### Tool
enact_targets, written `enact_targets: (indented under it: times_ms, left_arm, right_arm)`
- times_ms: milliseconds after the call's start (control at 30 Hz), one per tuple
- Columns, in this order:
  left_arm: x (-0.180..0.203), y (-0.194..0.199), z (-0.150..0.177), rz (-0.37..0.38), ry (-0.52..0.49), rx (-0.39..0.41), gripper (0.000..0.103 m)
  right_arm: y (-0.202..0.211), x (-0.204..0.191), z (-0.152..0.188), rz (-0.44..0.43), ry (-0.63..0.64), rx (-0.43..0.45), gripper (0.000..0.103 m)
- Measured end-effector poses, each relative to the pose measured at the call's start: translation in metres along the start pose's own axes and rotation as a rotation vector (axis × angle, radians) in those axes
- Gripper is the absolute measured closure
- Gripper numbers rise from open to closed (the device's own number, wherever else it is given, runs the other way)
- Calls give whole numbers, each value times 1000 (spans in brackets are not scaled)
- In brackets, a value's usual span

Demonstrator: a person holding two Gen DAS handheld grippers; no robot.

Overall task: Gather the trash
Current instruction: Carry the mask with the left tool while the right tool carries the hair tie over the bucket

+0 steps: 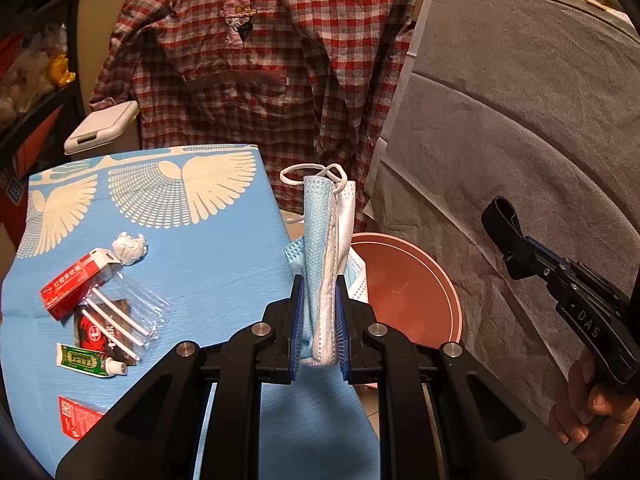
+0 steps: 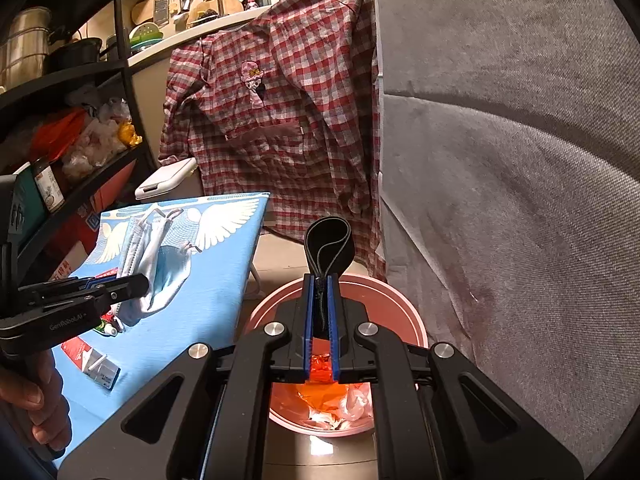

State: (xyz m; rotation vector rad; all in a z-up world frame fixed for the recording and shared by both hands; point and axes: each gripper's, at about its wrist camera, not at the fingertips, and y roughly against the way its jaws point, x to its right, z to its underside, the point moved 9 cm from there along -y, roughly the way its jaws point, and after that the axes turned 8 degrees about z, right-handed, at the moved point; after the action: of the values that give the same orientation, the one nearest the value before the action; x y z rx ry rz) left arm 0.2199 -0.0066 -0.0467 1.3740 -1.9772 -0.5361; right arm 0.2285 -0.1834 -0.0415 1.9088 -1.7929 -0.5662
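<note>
My left gripper (image 1: 319,288) is shut on a bundle of blue and white face masks (image 1: 326,232), held at the right edge of the blue table over the rim of a pink trash bin (image 1: 412,280). In the right wrist view the same masks (image 2: 154,264) hang from the left gripper (image 2: 140,282). My right gripper (image 2: 321,280) is shut on a folded black strip with a zipper (image 2: 328,246), right above the pink bin (image 2: 400,300), which holds orange and white wrappers. The right gripper (image 1: 506,220) also shows at the right of the left wrist view.
On the blue patterned table (image 1: 200,256) lie a crumpled tissue (image 1: 128,249), a red box (image 1: 74,282), a clear bag of white straws (image 1: 120,312), a green tube (image 1: 88,360) and a red packet (image 1: 76,420). A checked shirt (image 1: 256,60) hangs behind; a grey sofa (image 1: 520,140) stands right.
</note>
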Motion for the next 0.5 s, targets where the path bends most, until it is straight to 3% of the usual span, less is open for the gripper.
enact_targets:
  times_ms: [500]
  left_arm:
    - [13, -18, 2, 21, -21, -14, 89]
  right_arm:
    - [-14, 14, 1, 10, -24, -23, 96]
